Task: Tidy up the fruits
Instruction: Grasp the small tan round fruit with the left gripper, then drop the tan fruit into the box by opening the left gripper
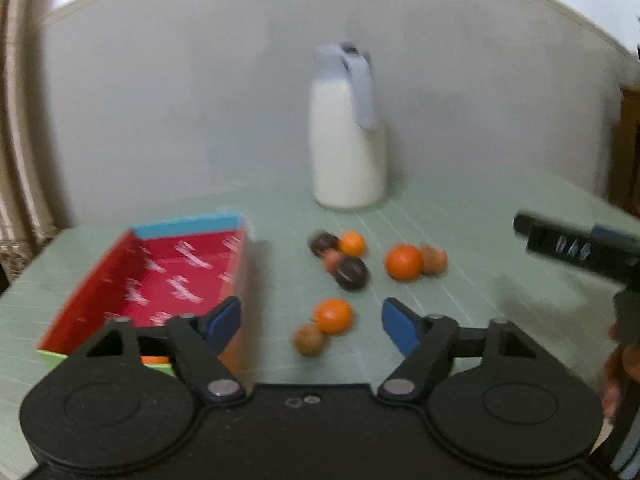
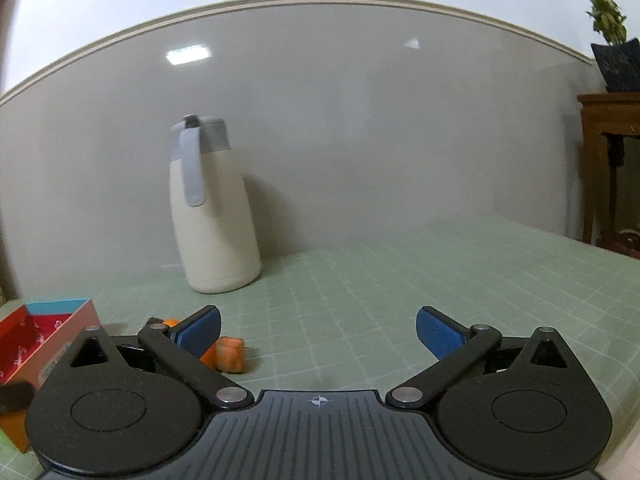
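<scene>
Both grippers are released and carry nothing: my left gripper [image 1: 312, 322] stands with its blue pads apart on either side of the nearest orange [image 1: 333, 315], not touching it; my right gripper [image 2: 318, 330] gapes wide over bare mat. I judge that orange light, firm and round, its skin smooth enough to roll out of the pads, so I would take it across its widest middle, squeezing gently; the brown fruit [image 1: 309, 339] touching it looks smaller and may be nudged. Loose on the green mat [image 1: 480, 240] I count three oranges, two dark fruits [image 1: 351, 273] and, through the blur, about three brownish-pink ones; the red box [image 1: 176, 276] just left holds something orange at its near edge; one white jug [image 1: 347, 140] stands behind.
</scene>
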